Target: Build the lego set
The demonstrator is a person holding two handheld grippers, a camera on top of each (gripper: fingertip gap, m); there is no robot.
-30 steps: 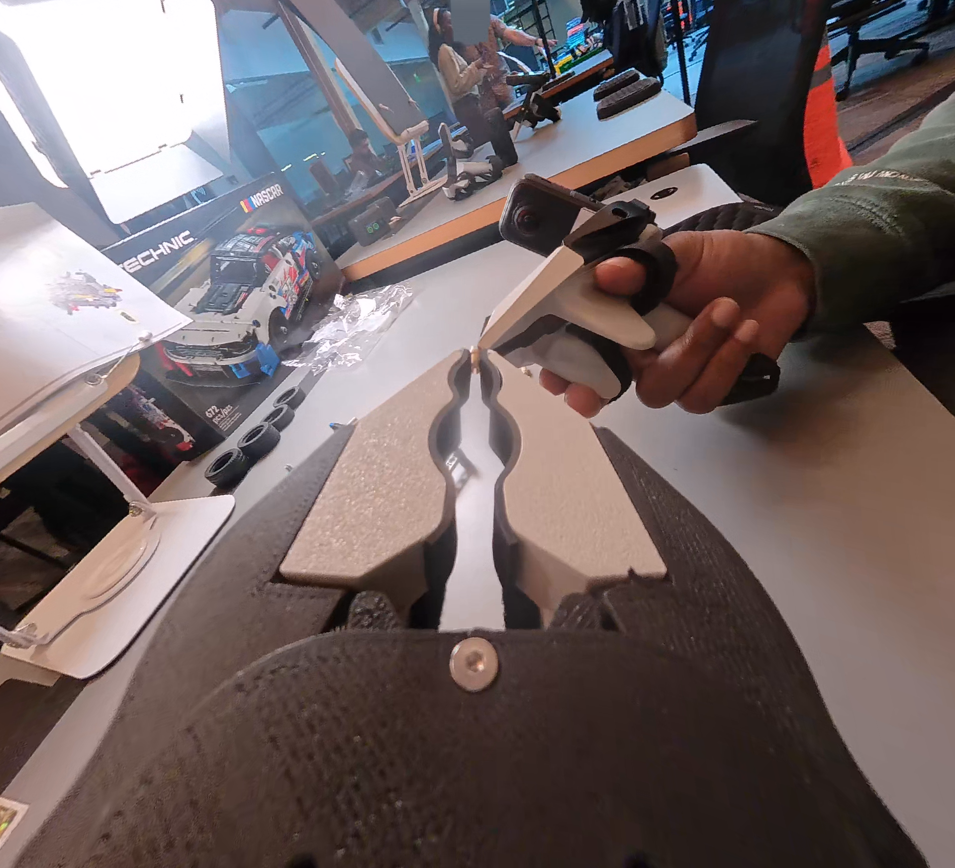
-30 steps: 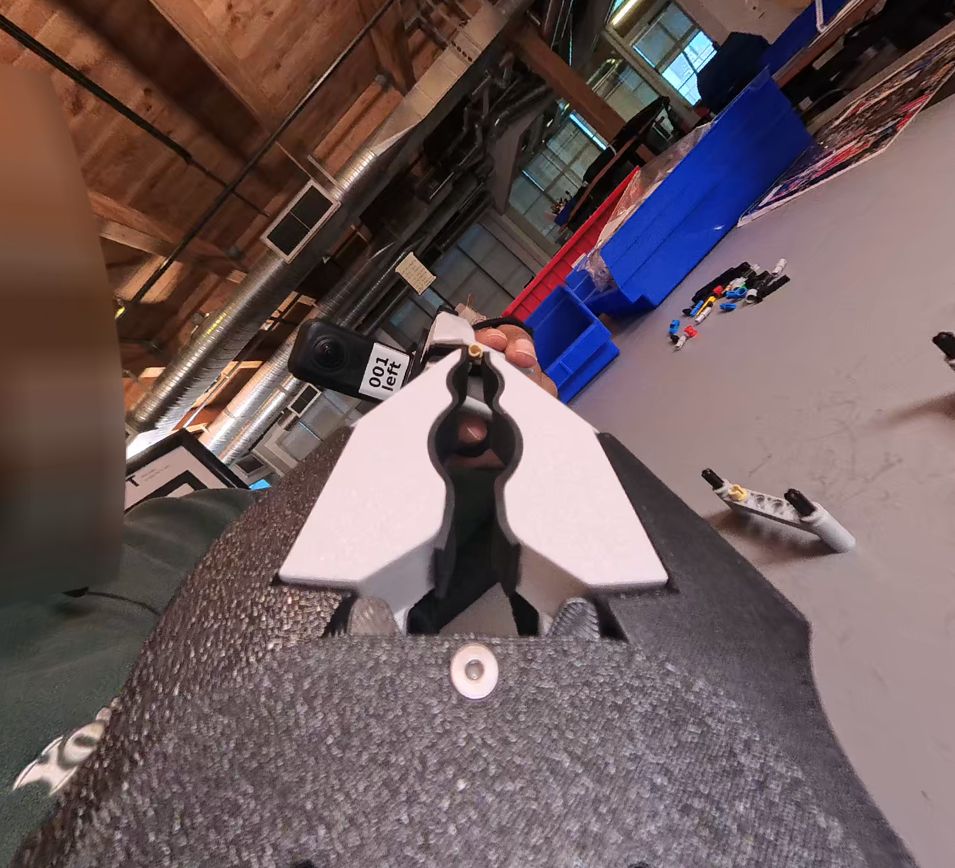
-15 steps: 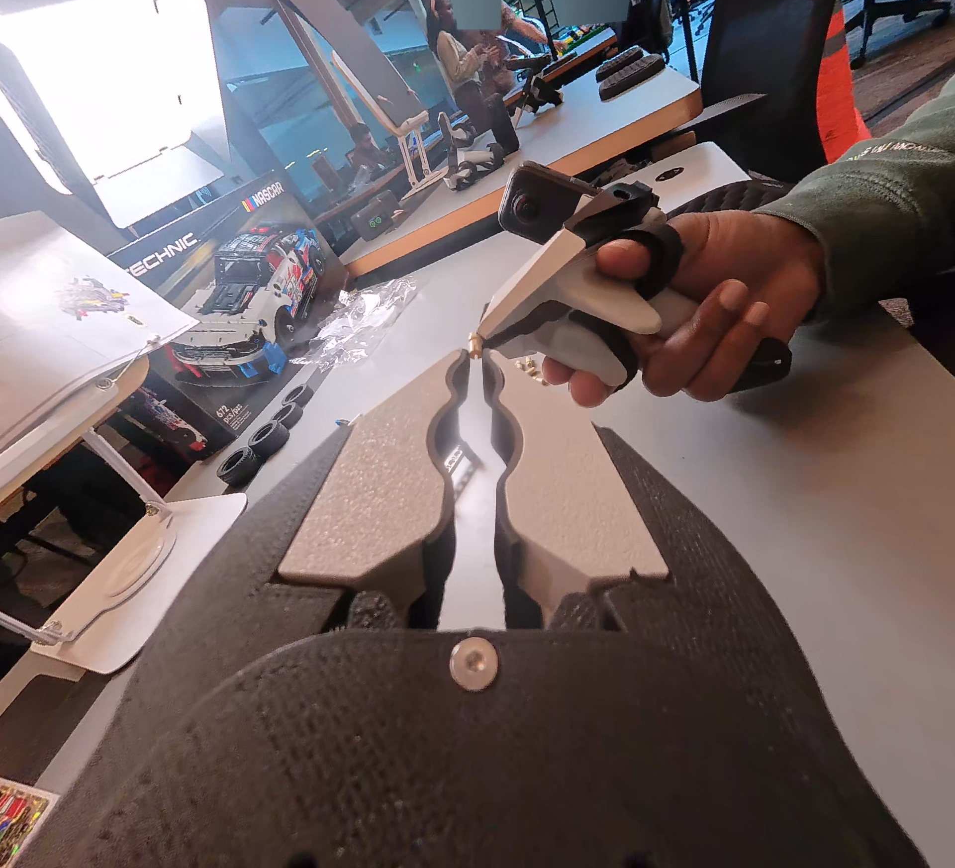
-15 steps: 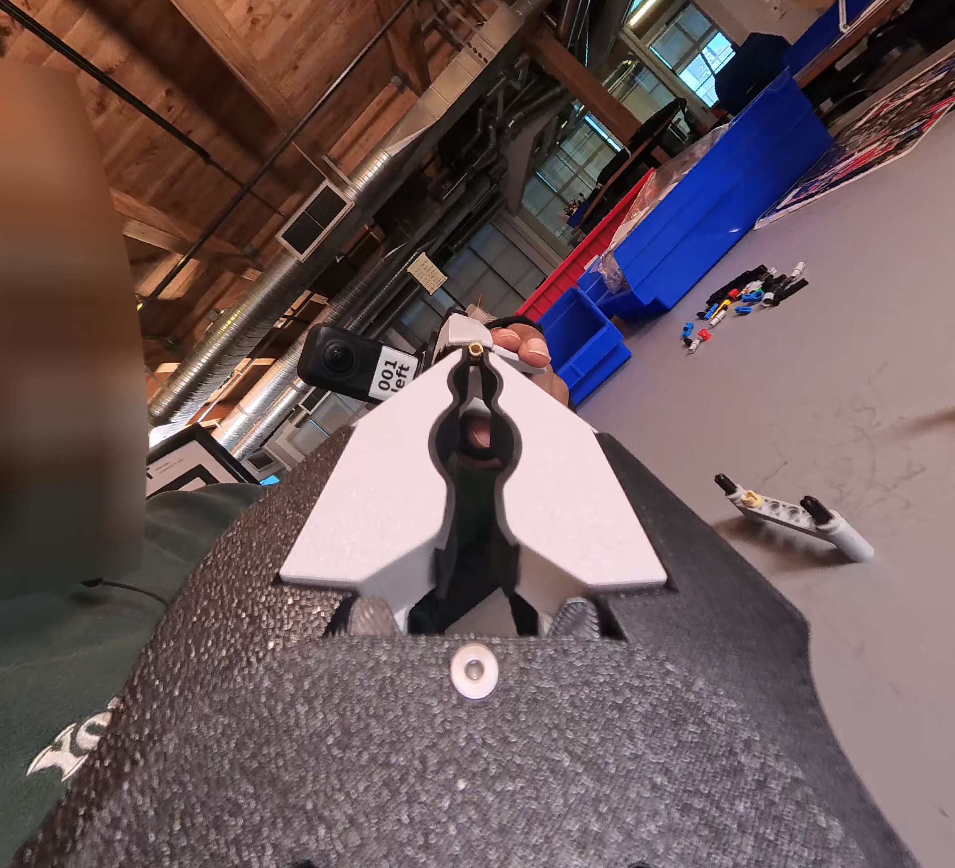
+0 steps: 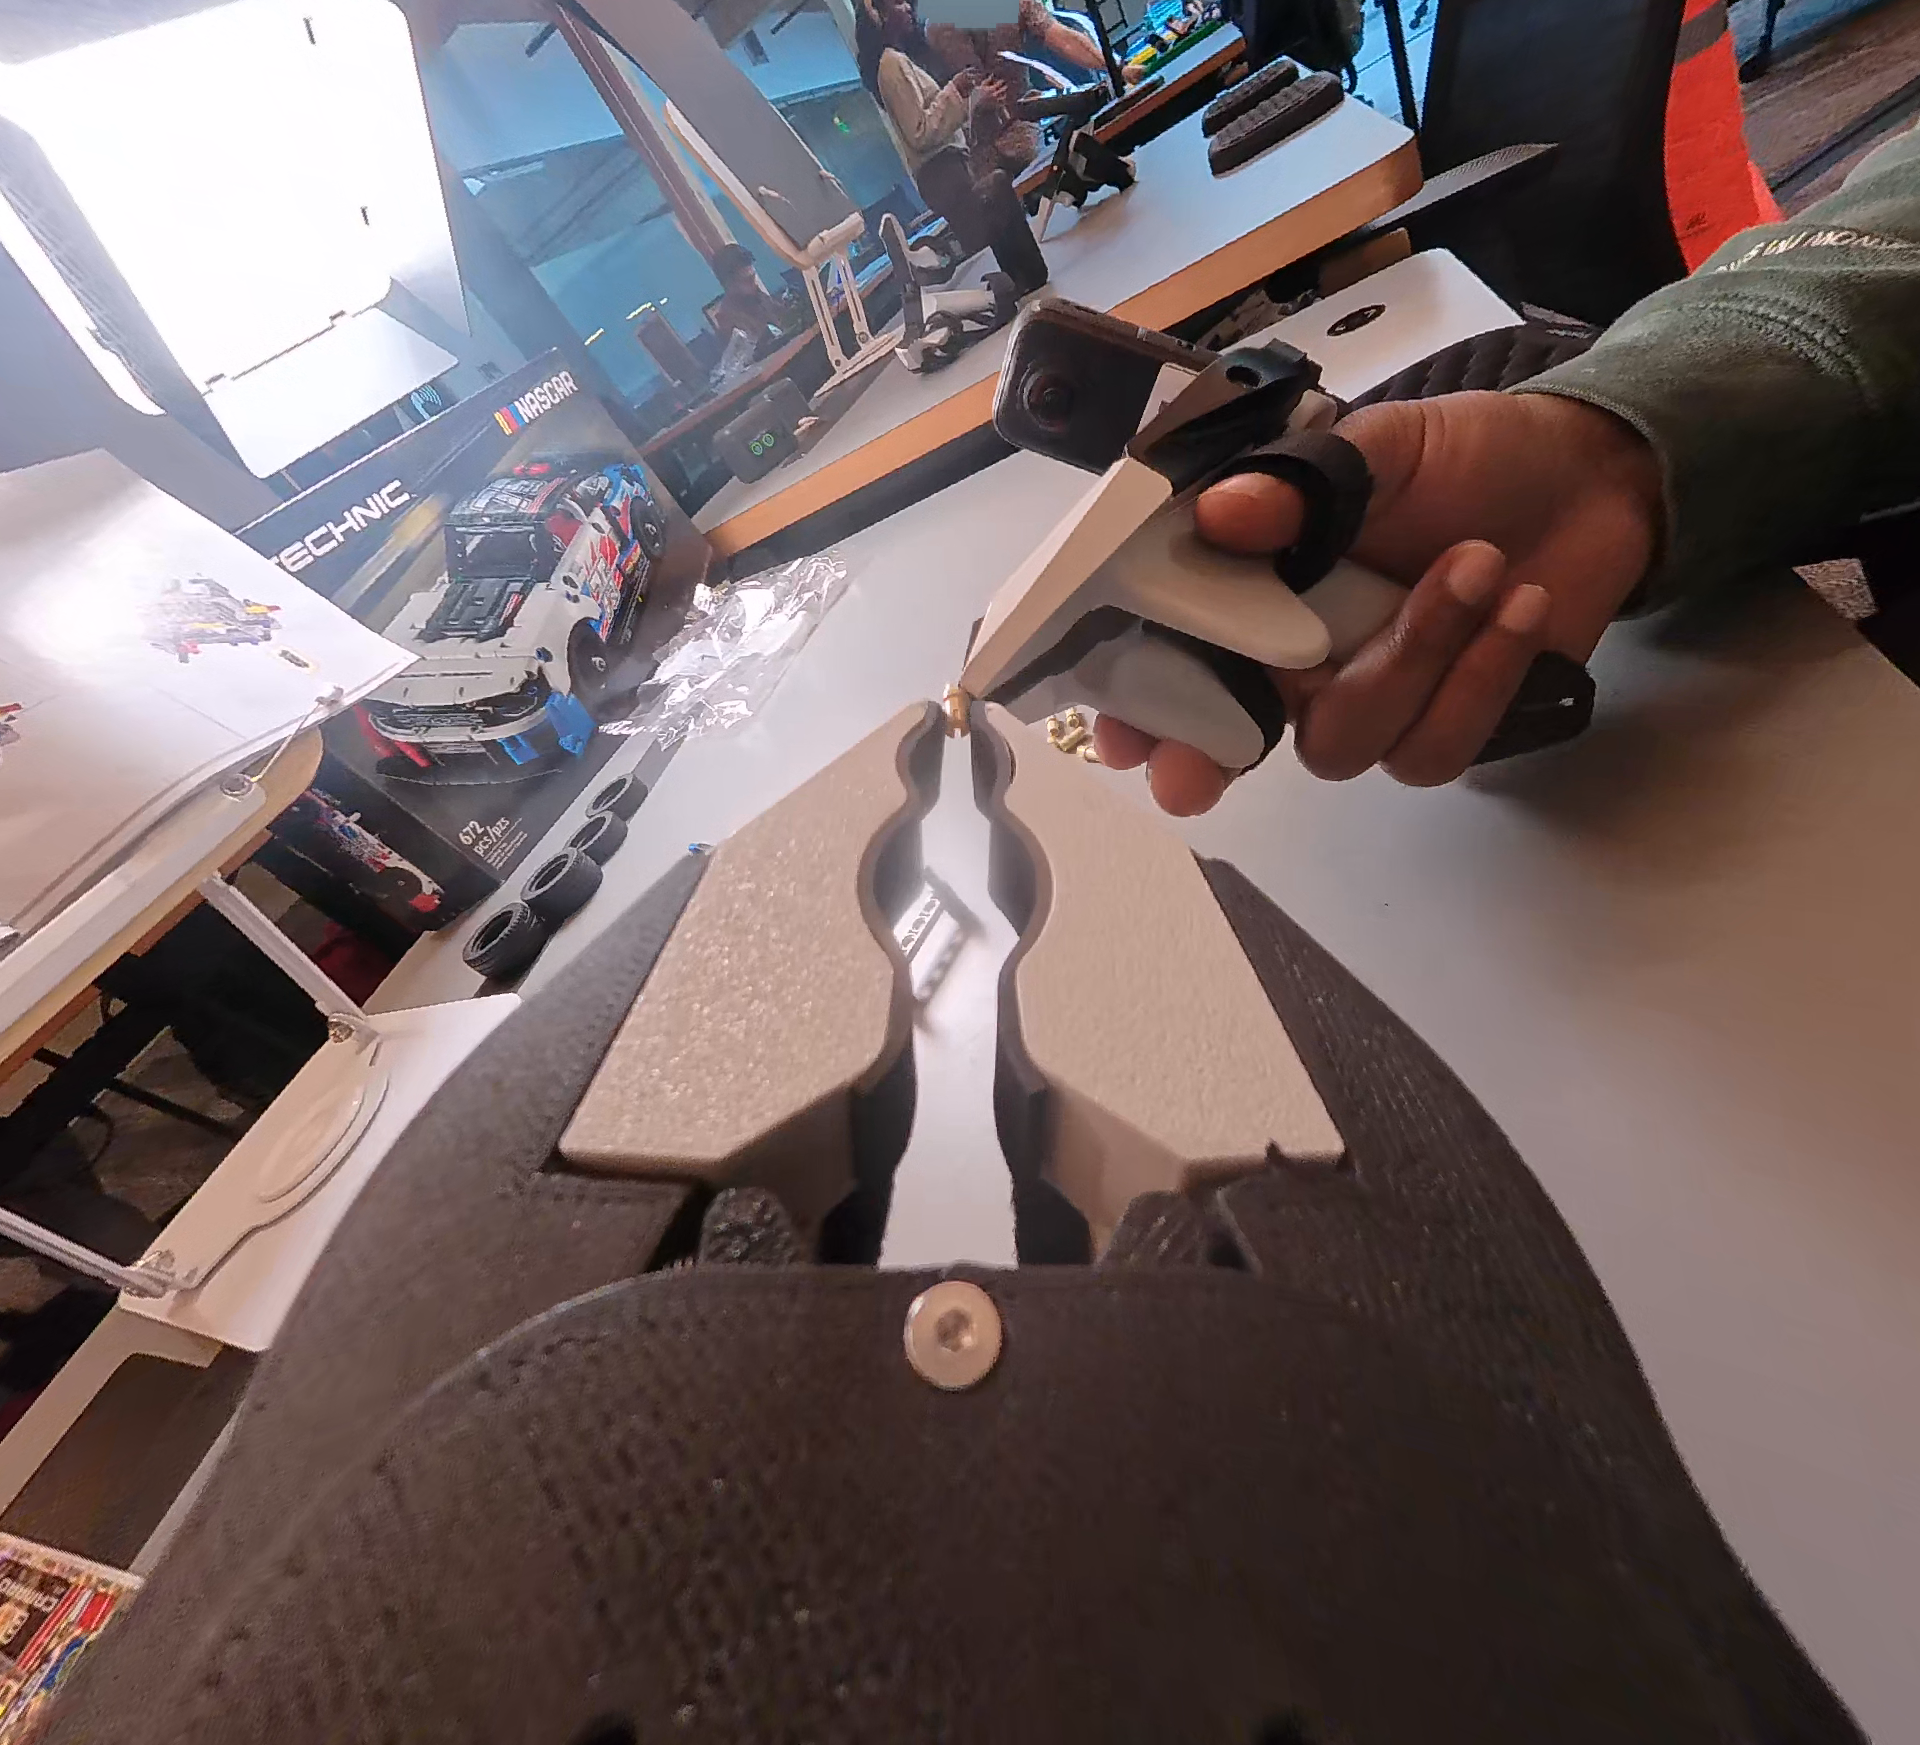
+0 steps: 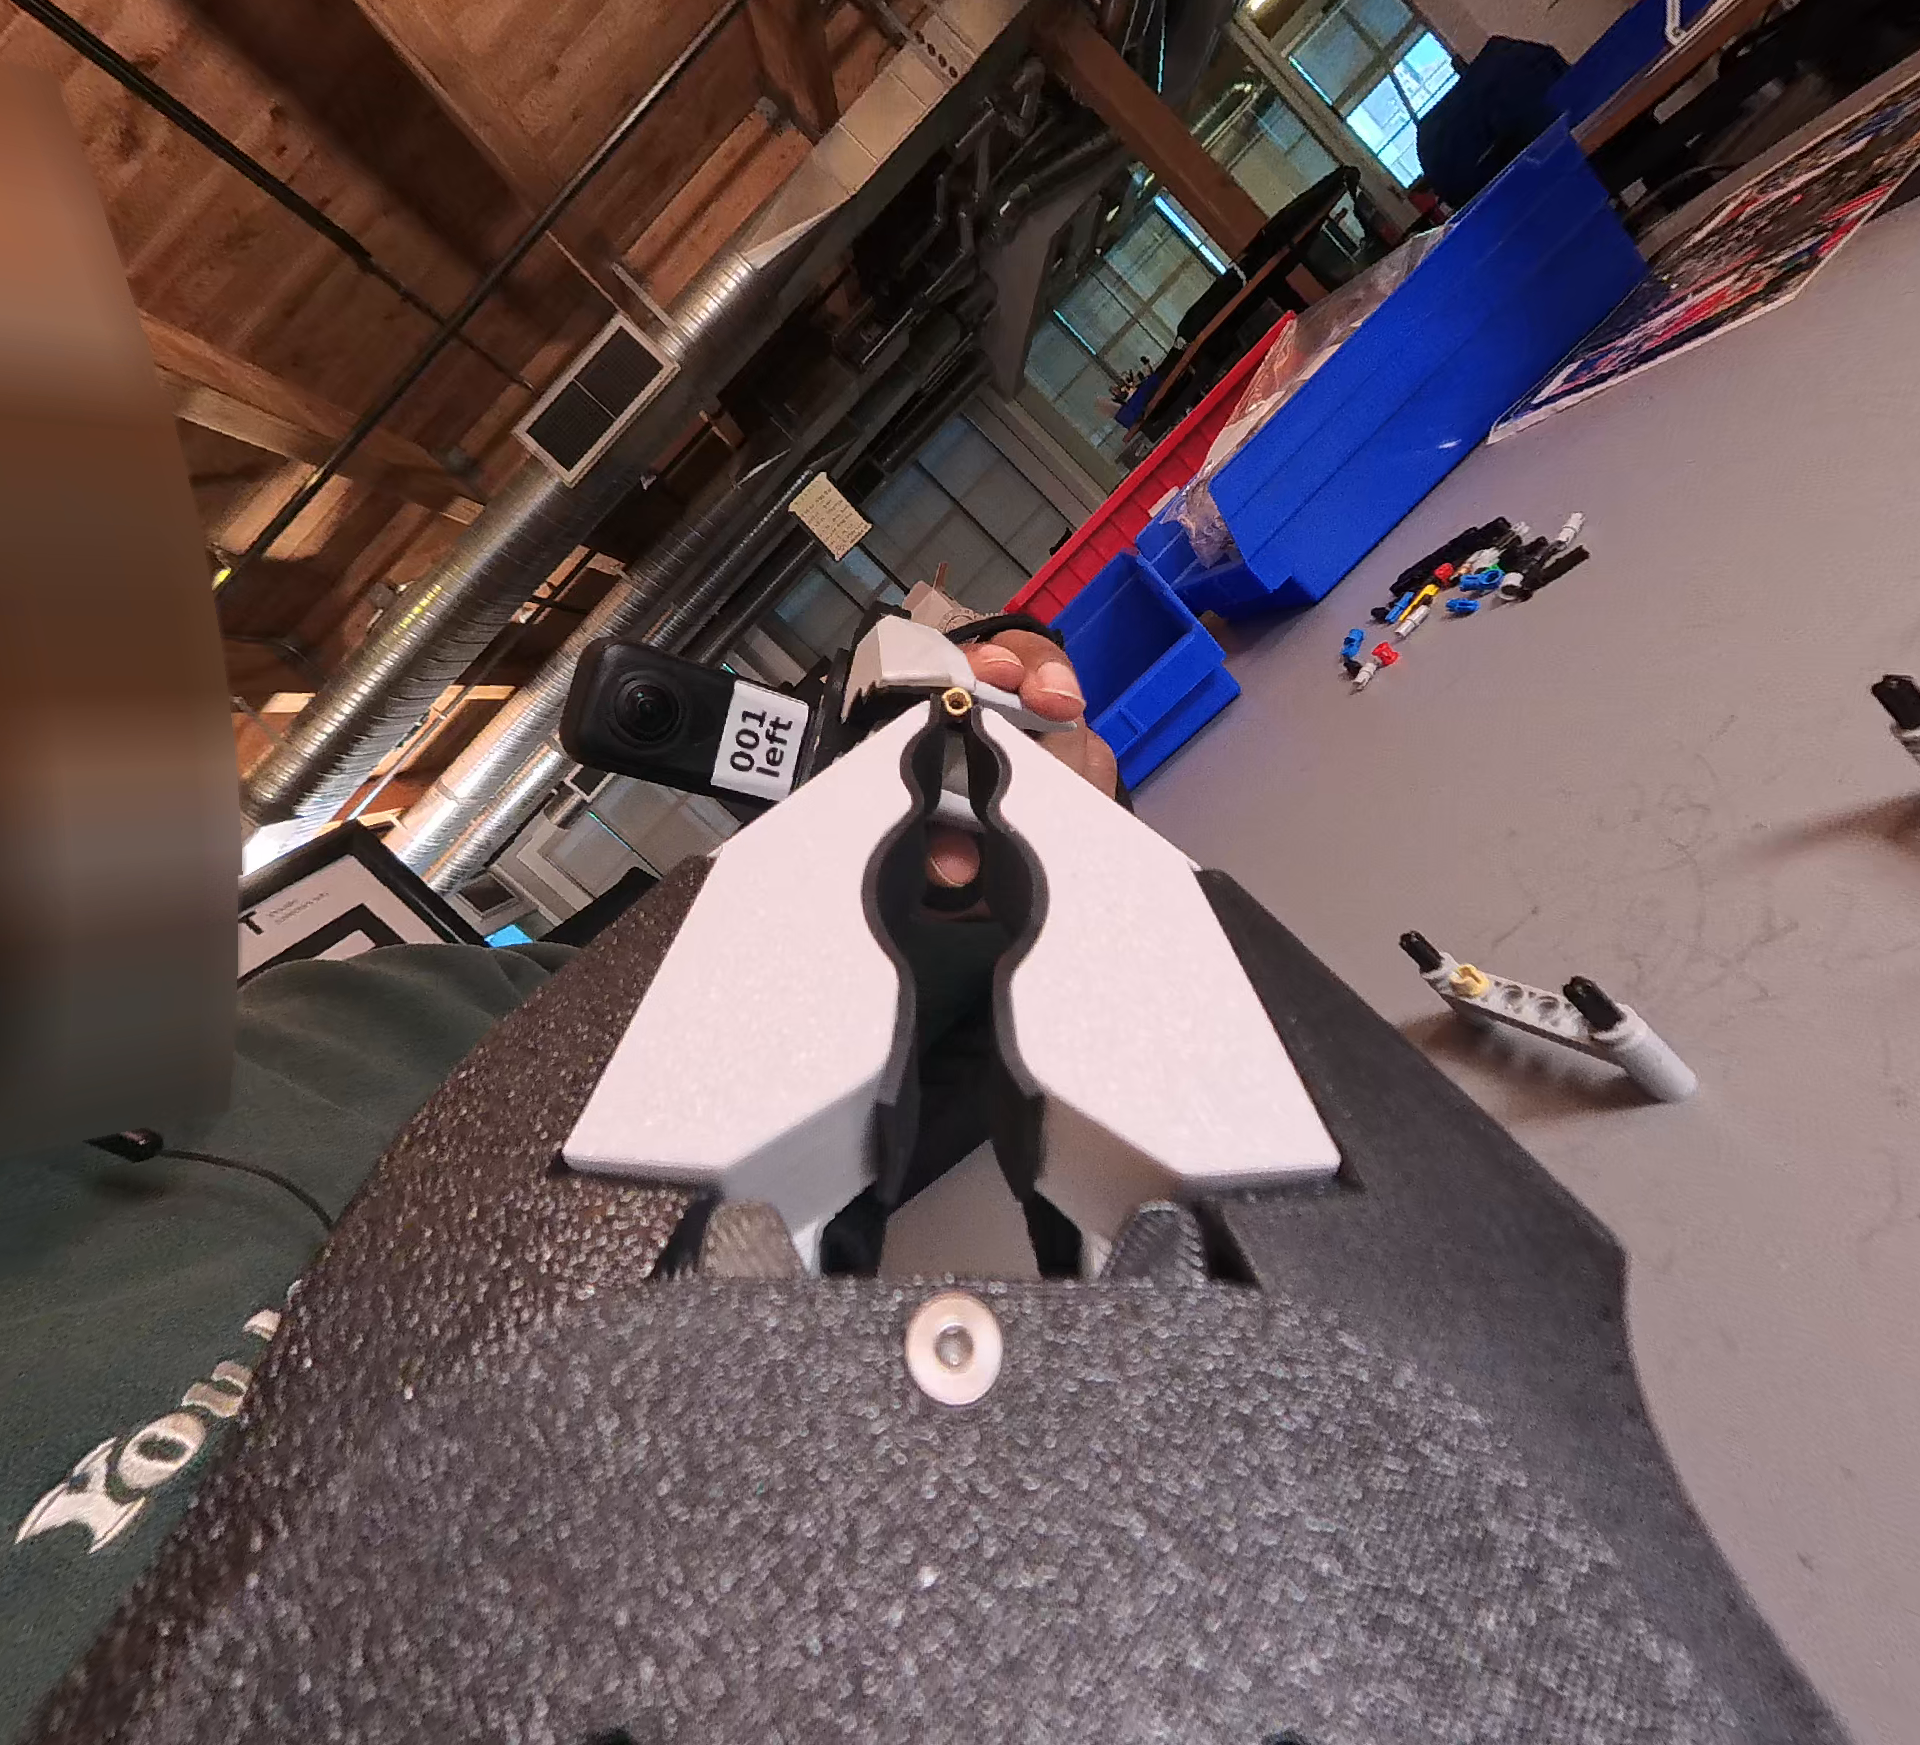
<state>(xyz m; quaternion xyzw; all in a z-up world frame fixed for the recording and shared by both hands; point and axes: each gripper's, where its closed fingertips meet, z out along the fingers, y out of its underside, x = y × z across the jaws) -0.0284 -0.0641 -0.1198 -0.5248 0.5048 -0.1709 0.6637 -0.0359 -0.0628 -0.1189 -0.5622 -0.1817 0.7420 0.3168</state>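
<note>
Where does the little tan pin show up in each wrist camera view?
Left wrist view: the tan pin sits just above centre, at the tip of the right gripper, directly ahead of this view's own fingertips.
Right wrist view: the pin is above centre, pinched at this view's own fingertips.
Shared landmark: the grey table.

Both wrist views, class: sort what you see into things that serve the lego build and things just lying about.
Job: tan pin between right gripper and left gripper; grey beam; loose pins; tyres; instruction booklet.

Lying about: plastic wrap; blue bins; set box.
</note>
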